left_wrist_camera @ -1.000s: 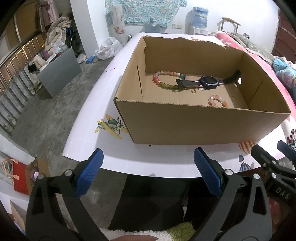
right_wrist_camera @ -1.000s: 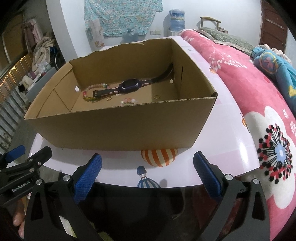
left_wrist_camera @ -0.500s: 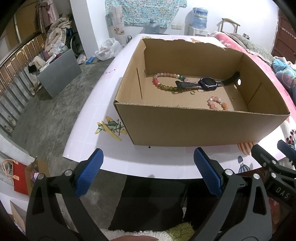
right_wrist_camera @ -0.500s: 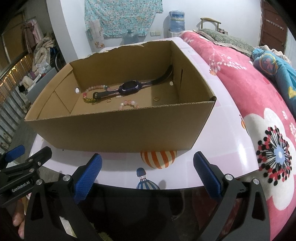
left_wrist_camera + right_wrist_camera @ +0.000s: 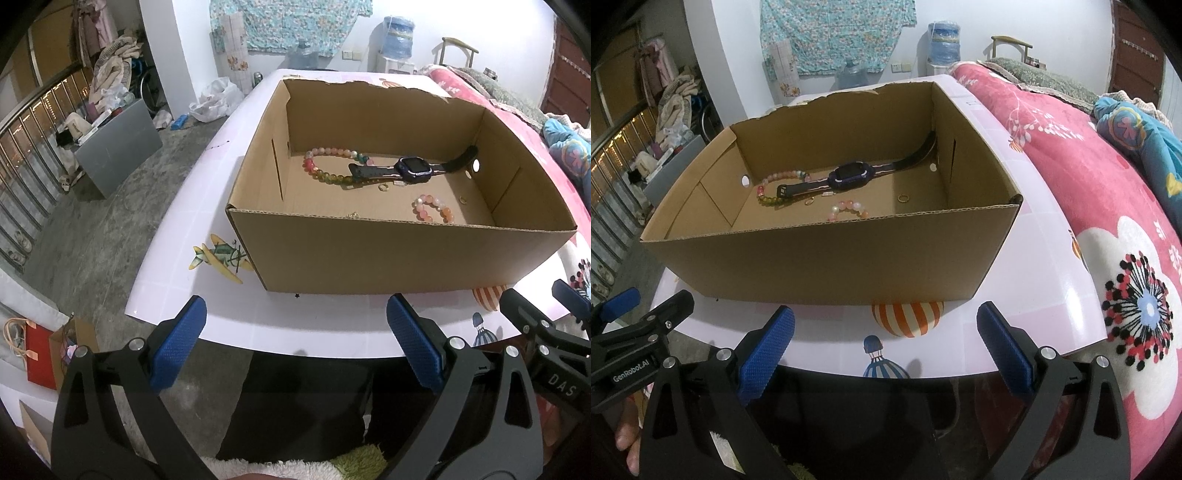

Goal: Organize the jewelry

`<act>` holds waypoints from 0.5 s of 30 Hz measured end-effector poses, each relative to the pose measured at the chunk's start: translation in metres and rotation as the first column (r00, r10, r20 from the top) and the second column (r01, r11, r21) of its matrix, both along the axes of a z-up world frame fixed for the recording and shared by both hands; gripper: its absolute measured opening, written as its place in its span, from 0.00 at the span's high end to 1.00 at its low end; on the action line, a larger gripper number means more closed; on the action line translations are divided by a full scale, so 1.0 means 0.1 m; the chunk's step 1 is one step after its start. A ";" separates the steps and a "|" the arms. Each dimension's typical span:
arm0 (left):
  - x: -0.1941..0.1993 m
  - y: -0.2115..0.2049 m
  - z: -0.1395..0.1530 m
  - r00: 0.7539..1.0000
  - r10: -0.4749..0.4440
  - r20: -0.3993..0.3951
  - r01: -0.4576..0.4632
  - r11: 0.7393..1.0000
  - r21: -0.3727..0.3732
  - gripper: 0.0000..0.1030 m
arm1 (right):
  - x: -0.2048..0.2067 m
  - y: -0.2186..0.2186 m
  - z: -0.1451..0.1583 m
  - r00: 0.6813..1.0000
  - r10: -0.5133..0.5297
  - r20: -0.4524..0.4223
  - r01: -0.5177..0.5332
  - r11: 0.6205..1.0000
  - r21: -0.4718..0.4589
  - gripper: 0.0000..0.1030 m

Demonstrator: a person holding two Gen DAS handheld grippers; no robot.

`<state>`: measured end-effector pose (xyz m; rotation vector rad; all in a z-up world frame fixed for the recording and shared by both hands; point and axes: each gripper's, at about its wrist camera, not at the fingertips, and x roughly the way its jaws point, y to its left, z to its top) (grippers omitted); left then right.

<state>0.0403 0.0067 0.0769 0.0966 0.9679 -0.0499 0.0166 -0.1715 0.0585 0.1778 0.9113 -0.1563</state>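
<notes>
A white table (image 5: 177, 258) carries printed pictures: a small aeroplane (image 5: 219, 257) near its left edge and a striped orange-and-white balloon (image 5: 907, 317) with a blue one (image 5: 881, 356) below it near the front. To the right lies a bed with a pink flowered blanket (image 5: 1108, 221) and a blue patterned cloth (image 5: 1137, 136). Against the far white wall hangs a floral fabric (image 5: 838, 33); a water dispenser (image 5: 943, 42) and a wooden chair (image 5: 1012, 42) stand beside it. On the concrete floor (image 5: 103, 221) sit a grey box (image 5: 118, 140), a white plastic bag (image 5: 216, 99) and a red paper bag (image 5: 38, 354).
</notes>
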 end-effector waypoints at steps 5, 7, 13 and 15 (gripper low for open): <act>0.00 0.00 0.00 1.000 -0.001 0.001 0.001 1.000 0.001 0.08 | 0.00 0.00 0.00 1.000 0.000 -0.001 0.000 1.000 0.001 0.07; 0.00 0.00 -0.01 1.000 -0.002 0.000 0.002 1.000 0.002 0.08 | 0.01 0.00 0.00 1.000 0.001 -0.001 -0.001 1.000 0.001 0.07; -0.01 0.00 -0.02 1.000 0.000 0.000 0.000 1.000 0.003 0.08 | 0.00 0.00 0.00 1.000 -0.001 -0.001 0.001 1.000 0.002 0.07; 0.00 0.00 -0.02 1.000 0.002 -0.001 -0.002 1.000 0.002 0.08 | 0.00 0.00 0.00 1.000 0.000 -0.001 0.000 1.000 0.001 0.07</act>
